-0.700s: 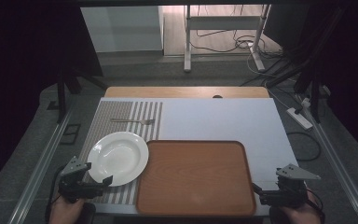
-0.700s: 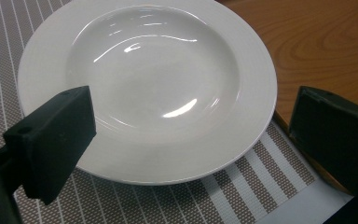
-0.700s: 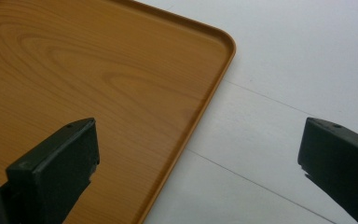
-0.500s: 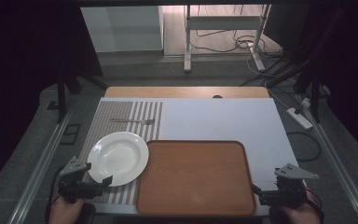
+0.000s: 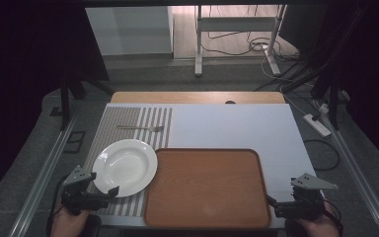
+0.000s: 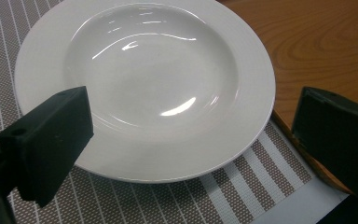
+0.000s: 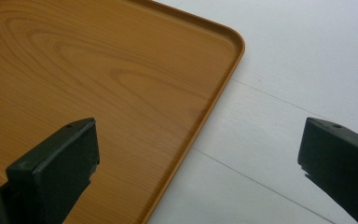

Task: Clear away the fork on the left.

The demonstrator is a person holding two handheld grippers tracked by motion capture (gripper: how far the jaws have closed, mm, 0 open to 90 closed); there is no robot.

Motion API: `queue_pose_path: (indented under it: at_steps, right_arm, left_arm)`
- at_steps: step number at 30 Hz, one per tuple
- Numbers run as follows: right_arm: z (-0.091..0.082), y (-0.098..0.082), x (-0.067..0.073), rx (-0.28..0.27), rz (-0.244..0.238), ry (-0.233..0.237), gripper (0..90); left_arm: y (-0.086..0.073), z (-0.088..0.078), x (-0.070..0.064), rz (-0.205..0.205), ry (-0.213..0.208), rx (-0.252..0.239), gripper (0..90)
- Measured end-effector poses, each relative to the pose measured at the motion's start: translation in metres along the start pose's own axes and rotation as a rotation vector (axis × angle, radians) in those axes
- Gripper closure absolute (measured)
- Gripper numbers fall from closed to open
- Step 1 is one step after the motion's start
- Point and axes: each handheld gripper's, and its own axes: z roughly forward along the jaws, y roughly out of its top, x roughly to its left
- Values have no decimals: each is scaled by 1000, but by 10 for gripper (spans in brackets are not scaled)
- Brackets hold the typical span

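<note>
A white deep plate [image 5: 125, 167] lies on a striped placemat [image 5: 128, 118] at the table's left, its edge against a wooden tray [image 5: 207, 151]. My left gripper [image 5: 111, 193] sits at the near left corner, open, just short of the plate's near rim. In the left gripper view the plate [image 6: 144, 79] lies past and between the wide jaws of this gripper [image 6: 191, 105], untouched. My right gripper [image 5: 271, 203] is open by the tray's near right corner. The right gripper view shows that gripper [image 7: 201, 128] straddling the tray's edge [image 7: 214, 107], with nothing gripped.
A fork [image 5: 140, 128] lies on the placemat beyond the plate. The white tabletop [image 5: 237, 126] stretches behind and right of the tray. A power strip [image 5: 317, 125] and cables lie on the floor to the right, and metal rails run along both sides of the table.
</note>
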Motion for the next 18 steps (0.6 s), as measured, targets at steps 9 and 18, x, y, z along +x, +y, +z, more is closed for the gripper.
queue_pose_path:
  at_steps: [9,18]
  right_arm:
    - [0,0,1,7,-10,6,0]
    - [1,0,1,10,-9,9,0]
  left_arm:
    - [0,-1,1,-5,-6,-5,0]
    - [0,-2,3,-4,-55,-13,0]
